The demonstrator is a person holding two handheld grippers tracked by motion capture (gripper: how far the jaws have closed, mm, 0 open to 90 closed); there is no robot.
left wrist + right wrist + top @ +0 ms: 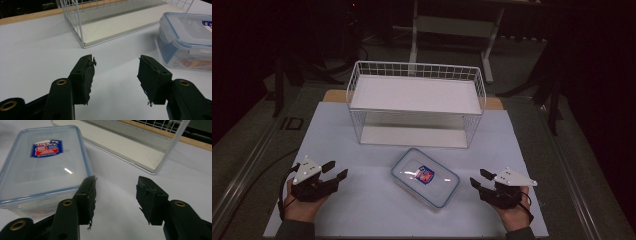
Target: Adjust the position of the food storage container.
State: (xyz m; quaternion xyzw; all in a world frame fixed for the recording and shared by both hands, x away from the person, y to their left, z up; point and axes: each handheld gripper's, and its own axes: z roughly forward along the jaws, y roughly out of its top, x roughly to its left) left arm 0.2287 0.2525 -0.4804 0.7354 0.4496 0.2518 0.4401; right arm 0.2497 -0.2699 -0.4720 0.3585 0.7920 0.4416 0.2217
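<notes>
A clear plastic food container (425, 177) with a blue-rimmed lid and a red-and-blue label lies on the white mat, in front of a white wire two-level rack (417, 66). My left gripper (337, 169) rests at the container's left, jaws open with nothing between them (116, 60); the container (185, 40) is off to its right. My right gripper (477, 176) sits at the container's right, jaws open and bare (116, 181), its left fingertip just beside the container's corner (42, 165). A hand holds each gripper.
The white mat (362, 200) covers a wooden table whose edge (334, 95) shows behind the rack. The rack's lower shelf (117, 27) opens toward me. A desk frame (452, 25) stands in the dark behind the table.
</notes>
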